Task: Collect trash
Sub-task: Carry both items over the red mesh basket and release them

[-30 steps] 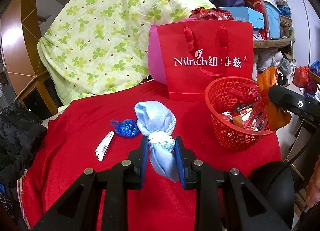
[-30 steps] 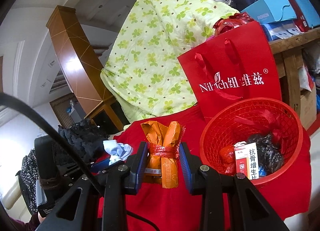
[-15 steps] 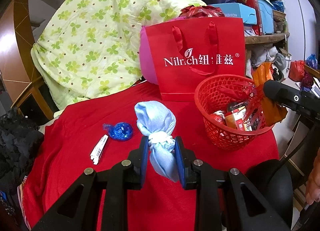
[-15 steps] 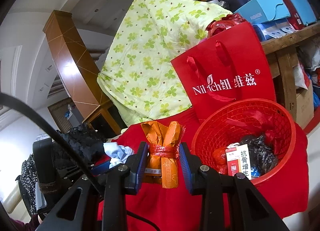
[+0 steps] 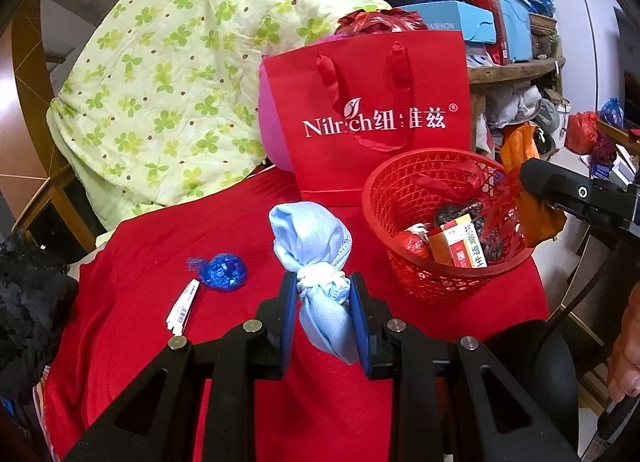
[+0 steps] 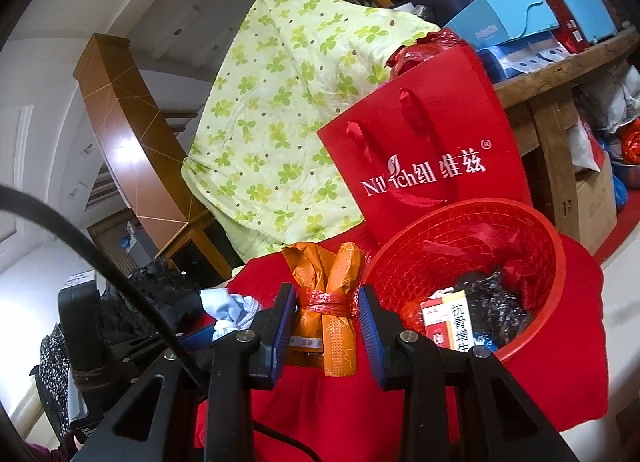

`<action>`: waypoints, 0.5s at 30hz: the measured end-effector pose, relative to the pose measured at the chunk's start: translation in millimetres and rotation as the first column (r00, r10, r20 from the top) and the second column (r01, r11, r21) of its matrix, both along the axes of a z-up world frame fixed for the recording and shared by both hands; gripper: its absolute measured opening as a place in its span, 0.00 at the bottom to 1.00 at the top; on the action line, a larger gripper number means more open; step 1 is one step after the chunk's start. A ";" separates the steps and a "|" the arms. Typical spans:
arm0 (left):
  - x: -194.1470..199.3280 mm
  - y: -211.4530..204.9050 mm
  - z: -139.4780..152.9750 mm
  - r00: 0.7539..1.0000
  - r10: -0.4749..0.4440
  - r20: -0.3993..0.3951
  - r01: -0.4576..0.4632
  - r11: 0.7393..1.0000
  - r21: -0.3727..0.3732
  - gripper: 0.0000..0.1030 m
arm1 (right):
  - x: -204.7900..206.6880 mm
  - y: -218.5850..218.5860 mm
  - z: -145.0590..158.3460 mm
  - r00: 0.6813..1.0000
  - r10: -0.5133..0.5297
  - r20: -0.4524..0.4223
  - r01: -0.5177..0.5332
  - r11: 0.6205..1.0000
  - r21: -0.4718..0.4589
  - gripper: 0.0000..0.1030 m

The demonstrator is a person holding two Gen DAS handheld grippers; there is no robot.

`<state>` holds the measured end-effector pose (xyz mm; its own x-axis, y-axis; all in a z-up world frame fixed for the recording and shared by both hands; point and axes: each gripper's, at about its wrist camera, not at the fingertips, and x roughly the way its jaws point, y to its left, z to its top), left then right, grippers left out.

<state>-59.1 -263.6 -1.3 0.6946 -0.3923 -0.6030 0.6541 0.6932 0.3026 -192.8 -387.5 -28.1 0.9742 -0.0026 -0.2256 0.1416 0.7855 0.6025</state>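
The left tool [image 5: 323, 294] was pinching a knotted light-blue cloth bundle [image 5: 310, 240] at its tied neck, the puffed top standing above the pads and a tail of cloth hanging below between the fingers. In that wrist view the bundle hung over the red-draped tabletop [image 5: 160, 254]. At about nine o'clock from the bundle lay a blue crinkled wrapper [image 5: 222, 271], and just beside it, toward eight o'clock, a small white tube-like packet [image 5: 183, 308]; both rested on the red cloth, apart from the tool.

The red mesh basket [image 5: 404, 186] stood at roughly two o'clock from the bundle, on the same cloth. Inside it were a red-and-white medicine box [image 5: 460, 248], dark crumpled plastic and red wrappers. Behind the basket, at twelve o'clock, a red paper gift bag [image 5: 380, 82] stood upright, with a green clover-print quilt [image 5: 172, 82] heaped to its left.

The right tool [image 6: 327, 312] was clamped on an orange wrapper bundle [image 6: 338, 274] bound round its middle with red string, the pads pressing at the string. In the right wrist view the bundle was held just beside the basket's near rim [image 6: 532, 346], at about nine o'clock from it and outside it. The same bundle showed in the left wrist view at the basket's far right edge, at three o'clock.
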 end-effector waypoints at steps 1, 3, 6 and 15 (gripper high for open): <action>-1.2 -1.9 -0.3 1.000 -0.004 0.002 0.004 1.000 0.003 0.27 | -0.3 -1.6 -0.5 1.000 -0.002 0.000 0.002 1.000 0.003 0.34; -2.9 -4.5 -0.8 1.000 -0.013 0.001 0.013 1.000 0.006 0.27 | -3.2 -4.9 -1.7 1.000 -0.010 0.002 0.010 1.000 0.010 0.34; -5.5 -8.7 -0.6 1.000 -0.024 0.007 0.024 1.000 0.013 0.27 | -7.1 -9.2 -2.9 1.000 -0.021 0.004 0.021 1.000 0.013 0.34; -14.8 -22.7 3.6 0.998 -0.061 0.028 0.060 0.998 0.021 0.27 | -17.0 -18.5 -3.1 0.999 -0.052 0.010 0.052 0.998 0.022 0.34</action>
